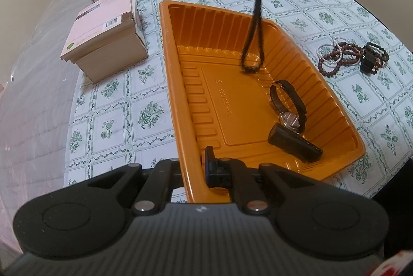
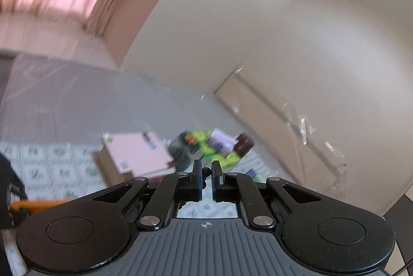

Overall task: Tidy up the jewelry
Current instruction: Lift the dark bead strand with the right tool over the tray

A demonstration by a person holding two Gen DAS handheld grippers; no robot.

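Left wrist: orange tray (image 1: 180,85) holds watch (image 1: 289,105); fingers clamp rim. Right fingers pinch necklace (image 1: 258,5).

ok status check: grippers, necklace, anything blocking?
Left gripper shut on orange tray near rim. Right gripper shut on black necklace, loop hanging over the tray. Watch already in the tray, bracelets on the table. Nothing blocking.
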